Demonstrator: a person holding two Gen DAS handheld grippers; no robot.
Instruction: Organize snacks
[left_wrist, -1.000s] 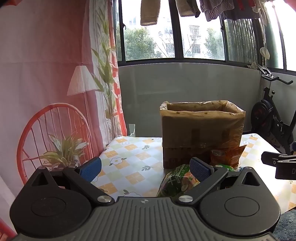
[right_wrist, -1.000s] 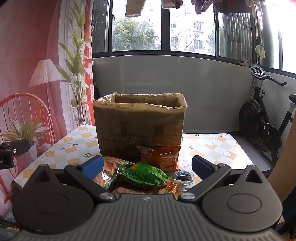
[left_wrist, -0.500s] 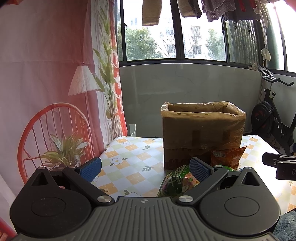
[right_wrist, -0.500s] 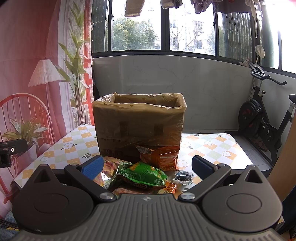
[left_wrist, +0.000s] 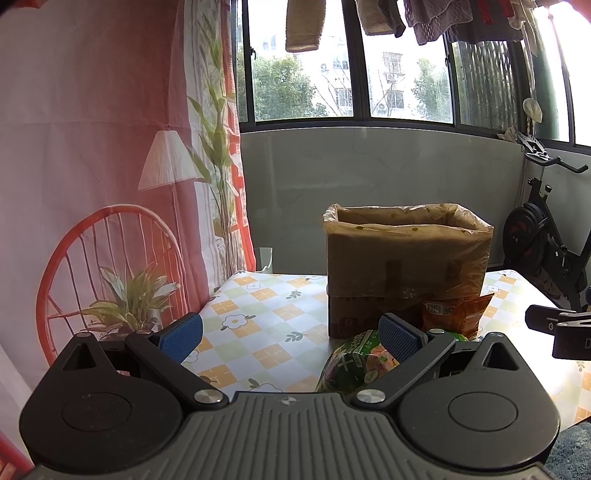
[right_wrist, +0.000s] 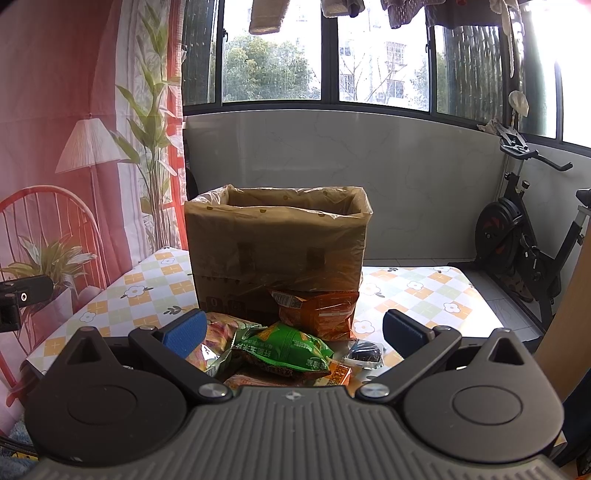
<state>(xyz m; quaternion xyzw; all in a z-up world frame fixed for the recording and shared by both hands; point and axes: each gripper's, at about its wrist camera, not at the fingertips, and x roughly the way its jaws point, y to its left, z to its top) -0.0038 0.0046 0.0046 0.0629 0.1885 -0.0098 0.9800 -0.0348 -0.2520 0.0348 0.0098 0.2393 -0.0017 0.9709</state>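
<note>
Both grippers, left (left_wrist: 290, 334) and right (right_wrist: 293, 332), stayed spread and empty; barely moved. Green crinkled snack packet (right_wrist: 284, 350) unpicked beside plastic-lined brown cardboard box (right_wrist: 277, 251).

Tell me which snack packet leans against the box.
The orange packet: it stands propped against the box. The green packet lies nearer, flat on the pile.

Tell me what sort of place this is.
Probably an enclosed home balcony: laundry hangs above the windows, an exercise bike stands at the right, and a table with a flowered cloth holds the snacks.
</note>
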